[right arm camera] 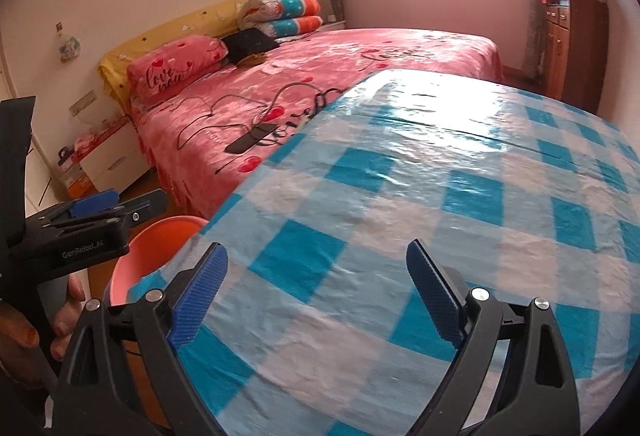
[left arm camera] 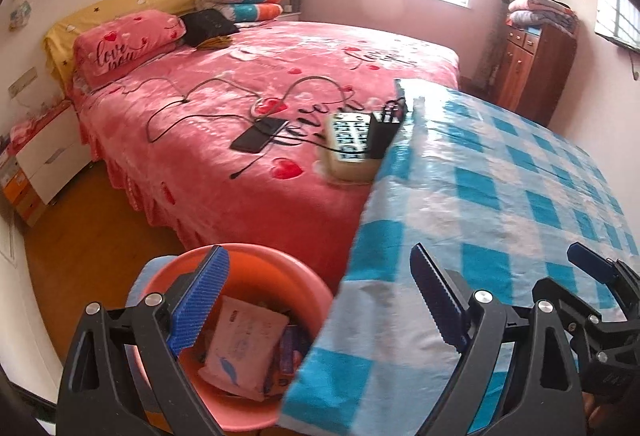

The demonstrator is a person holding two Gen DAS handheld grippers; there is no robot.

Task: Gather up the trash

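Left wrist: left gripper (left arm camera: 316, 300) fingers spread wide, empty, above orange bin (left arm camera: 256, 268) holding a pink packet (left arm camera: 244, 352), print unreadable; pillow (left arm camera: 124, 44) reads "love you".
Right wrist: right gripper (right arm camera: 316, 296) wide, empty, over checked worktop (right arm camera: 440, 196); "GenRobot AI", perhaps, on the other gripper's body.

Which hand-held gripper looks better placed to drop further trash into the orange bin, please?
Probably the left hand-held gripper: it hangs open partly over the bin, while the right one is over the checked table.
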